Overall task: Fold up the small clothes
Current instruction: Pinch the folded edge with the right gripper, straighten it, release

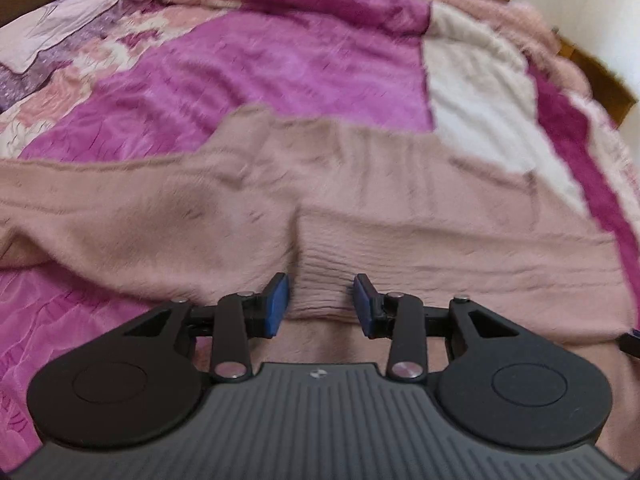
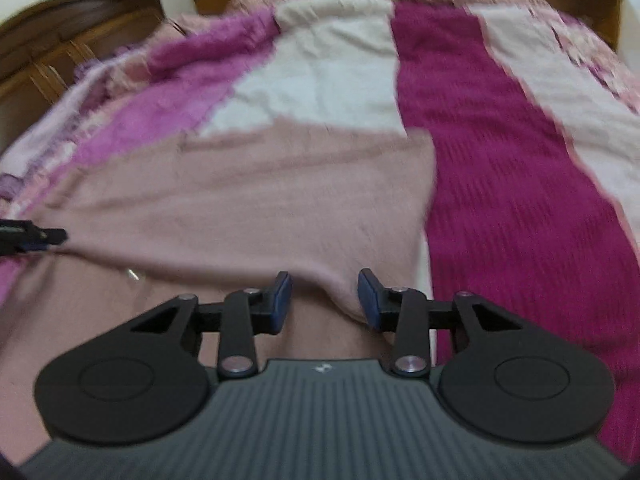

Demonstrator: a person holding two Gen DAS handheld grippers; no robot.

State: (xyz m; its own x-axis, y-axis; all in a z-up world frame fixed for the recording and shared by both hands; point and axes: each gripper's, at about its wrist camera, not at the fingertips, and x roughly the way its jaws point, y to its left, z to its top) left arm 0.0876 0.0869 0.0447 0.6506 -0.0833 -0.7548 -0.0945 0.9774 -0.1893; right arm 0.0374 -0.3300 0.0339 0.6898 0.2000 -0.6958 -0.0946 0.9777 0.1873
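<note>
Sweater spread across the bed's near edge, both grippers parted.
Left gripper straddles its ribbed hem; only the right view shows the right gripper around a drooping corner fold, and the left gripper's tip at that picture's left edge.

Home bedroom: blanketed bed.
</note>
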